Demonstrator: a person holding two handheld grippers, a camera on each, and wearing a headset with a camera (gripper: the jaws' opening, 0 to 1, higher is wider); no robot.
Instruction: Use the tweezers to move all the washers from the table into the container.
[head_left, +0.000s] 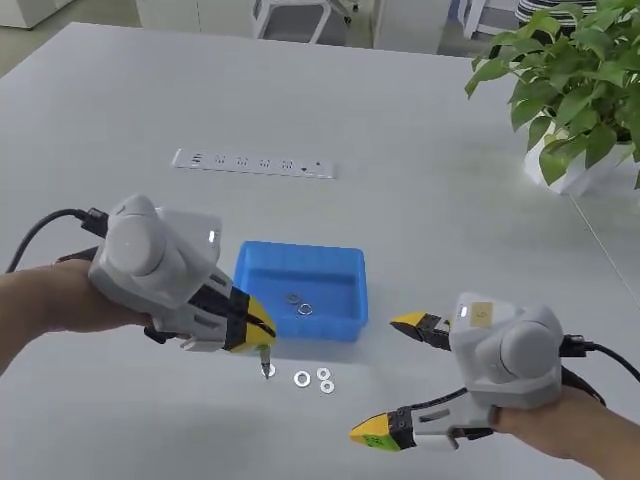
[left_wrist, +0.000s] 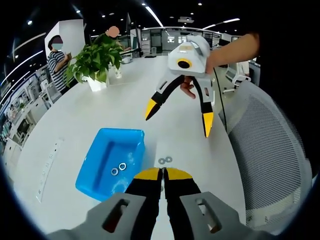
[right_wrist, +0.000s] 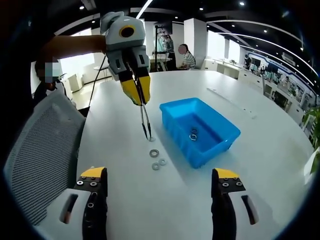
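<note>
Tweezers (right_wrist: 145, 119) hang point-down from the left gripper (head_left: 262, 335), whose yellow-tipped jaws are clamped together on the upper end. The two thin prongs run close together, narrowing to tips that meet the white table (head_left: 420, 200) just in front of the blue container (head_left: 300, 250). A small ring lies right at the tips; whether it is pinched between them cannot be told. Three washers (head_left: 302, 378) lie loose on the table just beside the tweezer tips, close to the container's near wall, two of them touching or nearly so. Two more washers (head_left: 305, 309) rest on the container's floor, side by side. The right gripper (head_left: 378, 378) hovers above the table to the right of the loose washers, its jaws spread wide with nothing between them. Farther back, a white power strip (head_left: 252, 163) lies flat, and a potted plant (head_left: 575, 90) stands at the table's far right.
</note>
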